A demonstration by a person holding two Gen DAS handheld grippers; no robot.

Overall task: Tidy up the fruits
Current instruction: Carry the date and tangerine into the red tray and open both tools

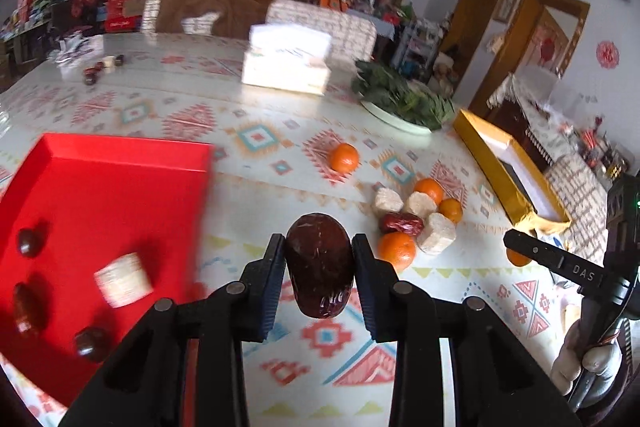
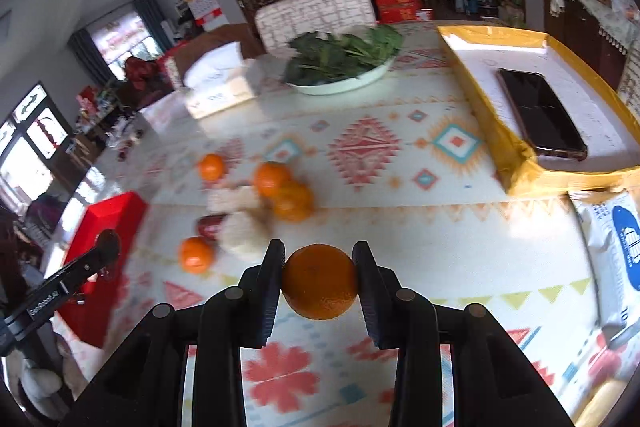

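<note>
The left gripper (image 1: 319, 269), a pair of black two-finger tongs, is clamped on a dark red wrinkled jujube date (image 1: 319, 267), which it holds clear above the patterned tablecloth (image 1: 256, 195), both pads pressing its sides. The right gripper (image 2: 319, 281), the same black tongs, is closed on a round orange tangerine (image 2: 320, 281), likewise lifted off the cloth. To the left of the held date lies a flat red tray (image 1: 120, 195) holding three dark dates and a pale cylindrical puffed-rice cake (image 1: 123, 279), blurred. On the cloth beyond the left tongs sits a loose cluster: three pale rice cakes, one red date (image 1: 401, 223) and three tangerines touching or just beside each other, with a single tangerine (image 1: 344, 157) set apart farther back. In the right wrist view, a shallow gold-sided box (image 2: 516, 163) stands to the right with a black phone (image 2: 540, 113) lying flat inside it. Behind are a white dish of dark green leaves (image 2: 340, 67) and a white tissue box (image 1: 286, 61). A white packet with a blue logo (image 2: 612, 251) lies near the box's front corner.
</note>
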